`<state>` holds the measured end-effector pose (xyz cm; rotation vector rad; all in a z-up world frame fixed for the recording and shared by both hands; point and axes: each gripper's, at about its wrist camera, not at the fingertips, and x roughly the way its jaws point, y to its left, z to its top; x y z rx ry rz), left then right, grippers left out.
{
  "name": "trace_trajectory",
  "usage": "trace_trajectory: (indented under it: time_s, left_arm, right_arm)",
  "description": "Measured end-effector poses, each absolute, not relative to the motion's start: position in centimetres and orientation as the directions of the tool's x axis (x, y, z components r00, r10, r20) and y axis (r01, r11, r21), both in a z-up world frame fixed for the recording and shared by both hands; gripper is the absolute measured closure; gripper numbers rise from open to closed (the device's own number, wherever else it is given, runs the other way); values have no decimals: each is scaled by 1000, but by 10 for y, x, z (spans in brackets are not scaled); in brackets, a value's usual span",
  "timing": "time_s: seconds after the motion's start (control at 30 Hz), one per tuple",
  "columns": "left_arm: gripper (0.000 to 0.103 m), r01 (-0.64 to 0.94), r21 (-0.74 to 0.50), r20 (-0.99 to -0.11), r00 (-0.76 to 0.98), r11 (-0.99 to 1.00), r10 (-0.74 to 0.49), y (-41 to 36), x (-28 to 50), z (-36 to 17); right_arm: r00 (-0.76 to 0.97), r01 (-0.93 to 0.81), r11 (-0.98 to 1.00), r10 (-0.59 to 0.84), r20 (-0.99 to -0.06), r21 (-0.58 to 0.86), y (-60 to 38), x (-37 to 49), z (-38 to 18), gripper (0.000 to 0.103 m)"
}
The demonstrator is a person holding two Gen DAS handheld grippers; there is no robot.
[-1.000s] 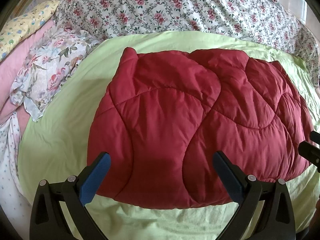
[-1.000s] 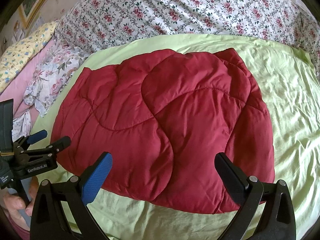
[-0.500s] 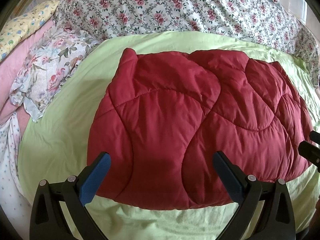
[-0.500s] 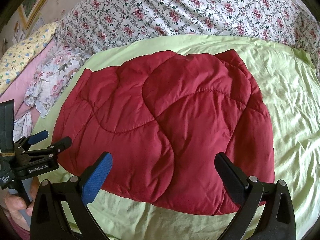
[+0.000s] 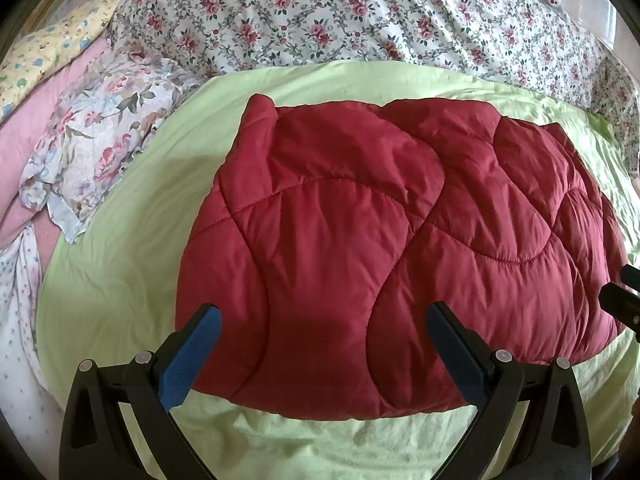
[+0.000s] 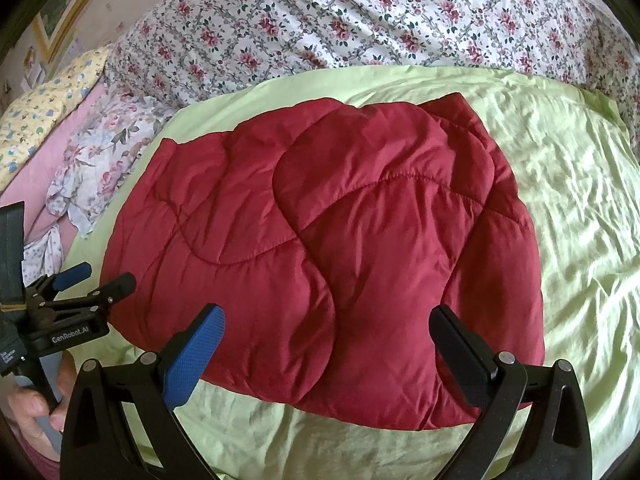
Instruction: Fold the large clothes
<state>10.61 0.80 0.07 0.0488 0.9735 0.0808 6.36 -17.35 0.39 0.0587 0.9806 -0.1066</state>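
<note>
A dark red quilted padded garment (image 5: pixel 384 248) lies folded into a wide block on a light green sheet (image 5: pixel 120 280); it also shows in the right wrist view (image 6: pixel 332 256). My left gripper (image 5: pixel 320 344) is open and empty, hovering over the near edge of the garment. My right gripper (image 6: pixel 326 344) is open and empty, also over the near edge. The left gripper (image 6: pixel 94 280) shows at the left of the right wrist view, open, beside the garment's left edge. The right gripper's tip (image 5: pixel 624 304) shows at the right edge of the left wrist view.
A floral quilt (image 5: pixel 360 16) lies across the back of the bed. A flower-print cloth (image 5: pixel 96 148), a pink sheet (image 5: pixel 24 132) and a yellow patterned pillow (image 5: pixel 52 48) are at the left. Bare green sheet (image 6: pixel 560 184) extends to the right of the garment.
Almost nothing has changed. Both grippers stay open over the near edge, and the garment lies still.
</note>
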Motion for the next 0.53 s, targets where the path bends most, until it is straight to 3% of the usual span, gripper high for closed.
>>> trace_trajectory:
  time_s: [0.53]
  left_arm:
    - [1,-12,52,-829,558,999,50,0,101,1]
  right_arm:
    - [550,108,994,-49,-834,12,-172,63,2,0]
